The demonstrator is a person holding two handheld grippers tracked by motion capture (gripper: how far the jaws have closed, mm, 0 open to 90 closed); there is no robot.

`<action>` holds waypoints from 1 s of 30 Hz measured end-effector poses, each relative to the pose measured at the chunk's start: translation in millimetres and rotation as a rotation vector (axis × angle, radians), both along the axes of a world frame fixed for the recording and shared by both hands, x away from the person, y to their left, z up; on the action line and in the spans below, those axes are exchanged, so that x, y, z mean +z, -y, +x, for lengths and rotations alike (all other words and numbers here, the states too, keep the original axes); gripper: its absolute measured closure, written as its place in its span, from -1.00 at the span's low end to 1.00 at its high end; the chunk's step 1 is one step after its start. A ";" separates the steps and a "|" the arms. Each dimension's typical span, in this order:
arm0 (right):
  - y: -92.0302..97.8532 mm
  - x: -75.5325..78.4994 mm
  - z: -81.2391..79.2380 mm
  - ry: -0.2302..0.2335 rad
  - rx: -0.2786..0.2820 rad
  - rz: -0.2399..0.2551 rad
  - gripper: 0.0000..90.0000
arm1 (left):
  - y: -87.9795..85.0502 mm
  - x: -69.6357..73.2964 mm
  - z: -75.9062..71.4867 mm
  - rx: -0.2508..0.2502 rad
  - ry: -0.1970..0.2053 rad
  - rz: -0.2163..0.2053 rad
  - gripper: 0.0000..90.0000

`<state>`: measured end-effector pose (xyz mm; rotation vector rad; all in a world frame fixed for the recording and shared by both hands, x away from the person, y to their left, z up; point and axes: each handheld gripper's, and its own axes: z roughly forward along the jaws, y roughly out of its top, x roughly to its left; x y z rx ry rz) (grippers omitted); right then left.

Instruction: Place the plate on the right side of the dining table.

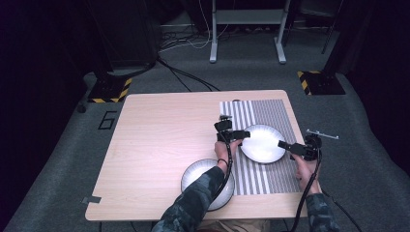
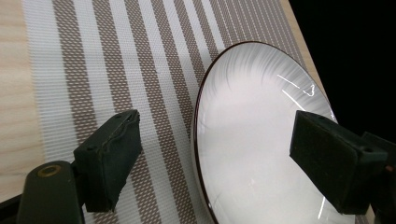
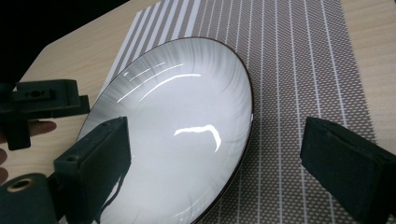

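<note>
Since the glazed plate (image 1: pixel 262 143) on the striped mat (image 1: pixel 275 116) looks stiff, slick and breakable, the left gripper (image 1: pixel 231 137) and right gripper (image 1: pixel 292 147), both open beside it, should pinch its thin rim at 2 opposite sides.

White plate (image 2: pixel 252 149) lower right of frame, dark-rimmed (glare streaks near its top right), on striped placemat (image 2: pixel 116 60). Left gripper (image 2: pixel 212 163) jaws apart, straddling plate's left rim, no contact. Tabletop (image 2: pixel 14 93) strip far left.
</note>
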<state>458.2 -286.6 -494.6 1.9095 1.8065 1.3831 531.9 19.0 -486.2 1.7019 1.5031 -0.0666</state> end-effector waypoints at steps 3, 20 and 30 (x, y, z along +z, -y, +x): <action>-2.1 3.1 -6.9 0.012 0.022 -0.005 -0.89 | -11.0 7.6 -4.9 -0.004 0.022 -0.009 -0.67; -20.4 17.7 -50.8 0.089 0.095 -0.073 -0.99 | -98.3 26.5 -40.7 -0.027 0.131 0.006 -0.73; -21.8 14.3 -67.7 0.107 0.112 -0.111 -1.00 | -150.9 20.9 -63.2 0.014 0.155 0.022 -0.75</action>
